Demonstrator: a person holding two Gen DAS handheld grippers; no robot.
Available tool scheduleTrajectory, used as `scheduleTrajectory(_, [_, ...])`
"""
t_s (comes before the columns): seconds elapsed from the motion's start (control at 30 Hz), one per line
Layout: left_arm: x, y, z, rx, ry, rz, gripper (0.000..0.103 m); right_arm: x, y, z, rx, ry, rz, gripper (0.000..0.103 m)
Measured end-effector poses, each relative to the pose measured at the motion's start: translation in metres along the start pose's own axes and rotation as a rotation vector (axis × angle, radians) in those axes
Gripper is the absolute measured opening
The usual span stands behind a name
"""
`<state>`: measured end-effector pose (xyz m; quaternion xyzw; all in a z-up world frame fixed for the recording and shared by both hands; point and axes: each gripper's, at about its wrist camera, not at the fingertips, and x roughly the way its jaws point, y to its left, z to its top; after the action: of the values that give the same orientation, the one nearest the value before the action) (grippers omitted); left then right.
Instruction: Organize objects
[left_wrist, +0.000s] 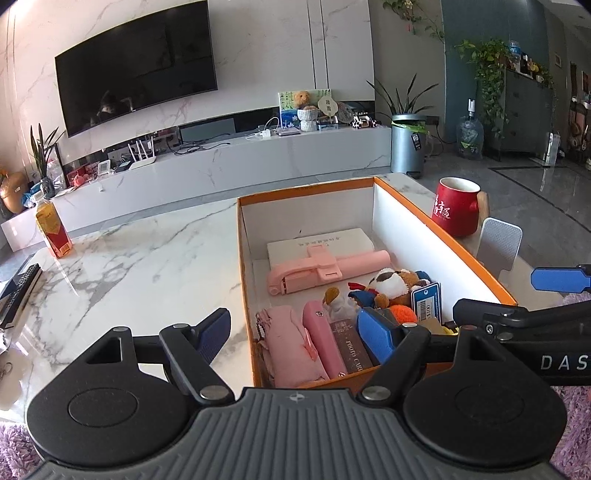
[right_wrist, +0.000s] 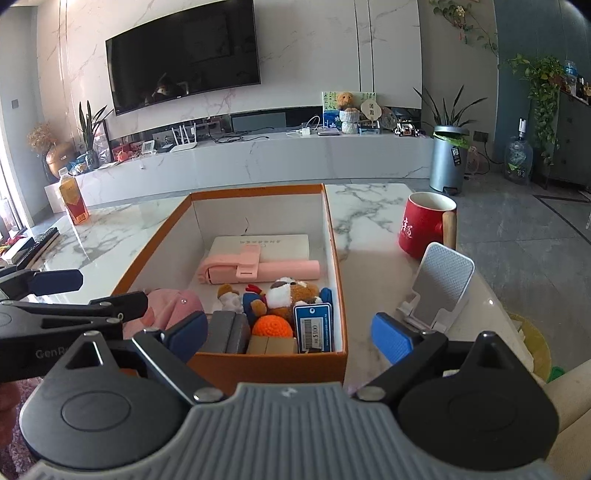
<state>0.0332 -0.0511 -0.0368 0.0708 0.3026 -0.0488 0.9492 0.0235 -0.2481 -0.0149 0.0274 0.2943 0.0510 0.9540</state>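
Left view: the left gripper (left_wrist: 295, 341) is hanging spread wide over the orange box's (left_wrist: 443, 240) near edge, holding nothing; toys are lying inside.
Right view: the right gripper (right_wrist: 290, 338) is also gaping empty; the phone stand (right_wrist: 439, 288) is waiting outside, beside the red mug (right_wrist: 424, 225).
Danger: reaching could be bumping the mug over.

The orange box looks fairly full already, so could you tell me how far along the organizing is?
Mostly done, it seems: the orange box already holds a white booklet, pink selfie stick, plush toy and pink pouch. Nothing is in hand; the left gripper and right gripper are both open. Possibly left on the table: the white phone stand, red mug and bottle.
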Motion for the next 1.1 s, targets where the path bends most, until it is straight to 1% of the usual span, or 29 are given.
scheduleTrajectory(0.33, [0.008,-0.002,0.001,0.013,0.03,0.008,0.09,0.011,-0.003,-0.005,0.003,0.031,0.006,0.096])
scheduleTrajectory(0.57, [0.008,-0.002,0.002,0.007,0.028,0.01,0.09,0.012,0.001,-0.006,-0.021,0.033,0.009,0.096])
scheduleTrajectory(1.1, [0.005,0.005,0.002,-0.007,0.024,0.018,0.09,0.011,0.002,-0.008,-0.025,0.035,0.011,0.096])
